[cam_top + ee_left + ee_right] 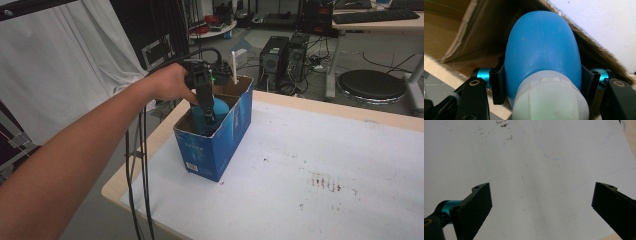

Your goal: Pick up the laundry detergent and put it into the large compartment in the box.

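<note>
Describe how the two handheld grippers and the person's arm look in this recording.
Left gripper: flat black rectangular jaws on black linkages, with anodised teal cylindrical pivots at each side and brass-coloured screw eyelets. From above, its black body shows a small green light, and black cables trail down from it. Right gripper: matching flat black jaws and a teal pivot. The forearm is bare, without sleeve or glove.

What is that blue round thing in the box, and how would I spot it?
Look at the near left corner of the white table, where an open blue cardboard box stands. The left gripper clamps a blue rubber bulb inside it. It is the rounded, smooth thing there, with a whitish cap.
</note>
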`<action>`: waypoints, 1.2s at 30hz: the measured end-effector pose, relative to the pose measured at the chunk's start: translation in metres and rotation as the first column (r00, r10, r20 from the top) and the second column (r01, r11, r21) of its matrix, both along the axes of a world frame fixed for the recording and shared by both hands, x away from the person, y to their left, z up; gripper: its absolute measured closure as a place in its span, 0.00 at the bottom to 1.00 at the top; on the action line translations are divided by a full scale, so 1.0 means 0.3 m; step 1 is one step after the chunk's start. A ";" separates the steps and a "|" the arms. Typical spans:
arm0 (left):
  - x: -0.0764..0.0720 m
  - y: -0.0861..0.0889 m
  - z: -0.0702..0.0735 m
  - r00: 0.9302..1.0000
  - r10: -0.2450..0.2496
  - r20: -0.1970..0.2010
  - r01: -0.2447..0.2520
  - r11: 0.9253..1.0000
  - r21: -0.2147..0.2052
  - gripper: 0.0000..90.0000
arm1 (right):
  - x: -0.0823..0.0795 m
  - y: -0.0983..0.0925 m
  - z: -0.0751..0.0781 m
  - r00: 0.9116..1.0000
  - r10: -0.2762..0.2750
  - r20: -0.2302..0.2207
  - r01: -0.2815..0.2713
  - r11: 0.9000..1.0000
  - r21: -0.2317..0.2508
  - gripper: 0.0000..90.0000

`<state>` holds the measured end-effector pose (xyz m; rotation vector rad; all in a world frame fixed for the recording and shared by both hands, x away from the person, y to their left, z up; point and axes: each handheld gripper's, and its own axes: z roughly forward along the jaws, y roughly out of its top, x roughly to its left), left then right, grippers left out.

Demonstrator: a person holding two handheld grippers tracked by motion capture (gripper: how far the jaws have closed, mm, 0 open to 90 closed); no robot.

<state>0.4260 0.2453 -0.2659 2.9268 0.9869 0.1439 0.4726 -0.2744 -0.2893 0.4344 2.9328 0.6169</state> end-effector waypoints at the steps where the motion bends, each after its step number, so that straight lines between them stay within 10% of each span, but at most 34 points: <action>1: 0.000 0.000 -0.009 1.000 -0.006 -0.004 0.006 1.000 0.005 0.42 | -0.001 -0.002 -0.001 1.000 -0.001 0.001 0.001 1.000 0.000 0.02; 21: 0.001 0.025 -0.030 1.000 0.024 0.013 -0.024 0.999 -0.027 0.38 | -0.008 -0.005 -0.005 1.000 -0.006 -0.003 0.006 1.000 -0.001 0.02; 36: -0.055 0.053 0.119 0.994 0.056 0.095 -0.042 0.989 -0.142 0.25 | -0.025 -0.008 0.009 1.000 -0.007 0.009 0.007 1.000 0.004 0.02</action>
